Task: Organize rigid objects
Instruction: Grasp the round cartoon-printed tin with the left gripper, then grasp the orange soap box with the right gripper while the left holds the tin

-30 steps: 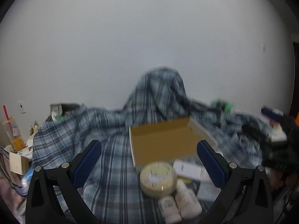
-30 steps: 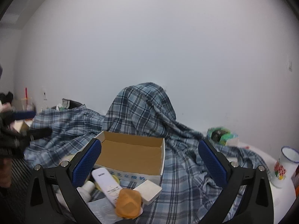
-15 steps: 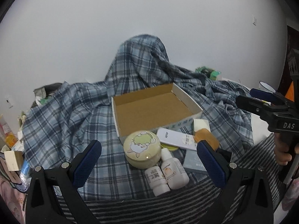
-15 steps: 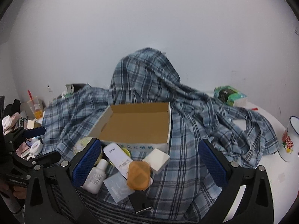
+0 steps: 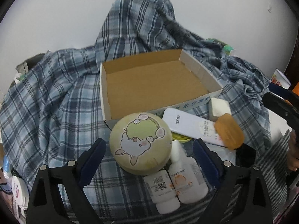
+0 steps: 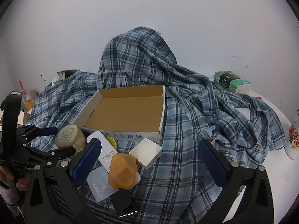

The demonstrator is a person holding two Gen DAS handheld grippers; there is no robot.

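An empty open cardboard box [image 5: 155,85] sits on a plaid shirt; it also shows in the right wrist view [image 6: 129,113]. In front lie a round tin with a rabbit picture [image 5: 140,142], two white bottles [image 5: 179,184], a white remote-shaped case [image 5: 190,125], an orange case [image 5: 229,133] and a white square block [image 5: 218,109]. My left gripper [image 5: 149,164] is open, its fingers either side of the tin and bottles. My right gripper [image 6: 149,160] is open, above the orange case [image 6: 122,170] and white block [image 6: 145,152].
The plaid shirt [image 6: 196,112] drapes over a tall hump against the white wall. A green tissue pack [image 6: 230,81] and a floral mug [image 6: 294,136] stand at the right on the white table. A drink cup [image 6: 26,97] and clutter are at the left.
Both grippers have tilted down and moved closer to the objects. The left gripper now straddles the tin and bottles. Both stay open.
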